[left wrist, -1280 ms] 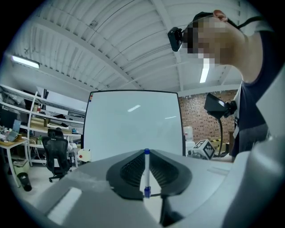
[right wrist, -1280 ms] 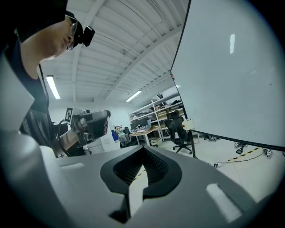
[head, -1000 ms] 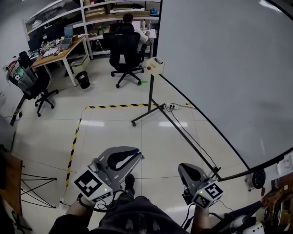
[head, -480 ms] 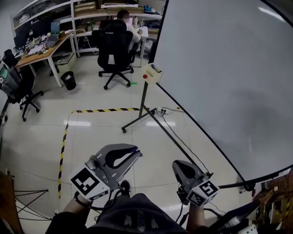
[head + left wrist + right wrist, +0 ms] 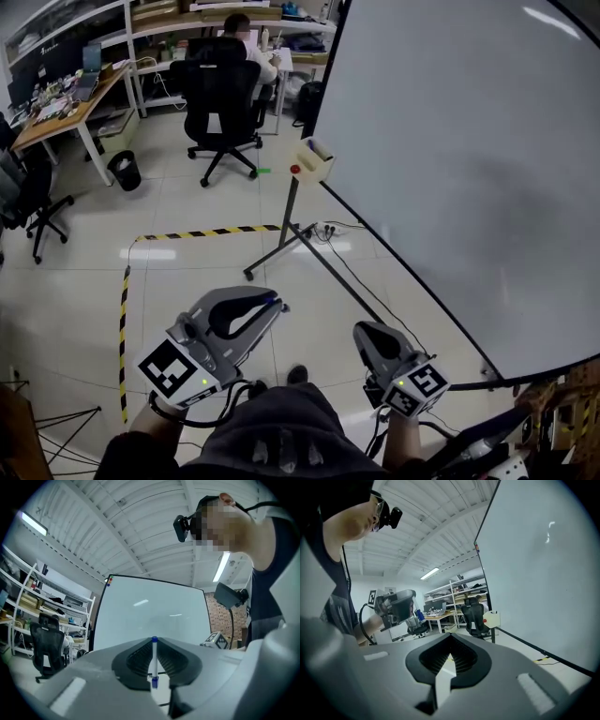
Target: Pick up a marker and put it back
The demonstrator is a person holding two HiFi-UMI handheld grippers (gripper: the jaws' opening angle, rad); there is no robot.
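I've walked forward: the whiteboard point(image 5: 469, 169) now fills more of the head view, and the small box on its stand point(image 5: 312, 159) sits lower in frame, closer to me. The yellow-black floor tape point(image 5: 202, 232), the bin point(image 5: 122, 170) and the seated person's office chair point(image 5: 221, 98) have slid left. My shoe point(image 5: 298, 374) now pokes out midway between the left gripper point(image 5: 278, 306), carrying its marker point(image 5: 153, 660), and the right gripper point(image 5: 361, 330), both brought along
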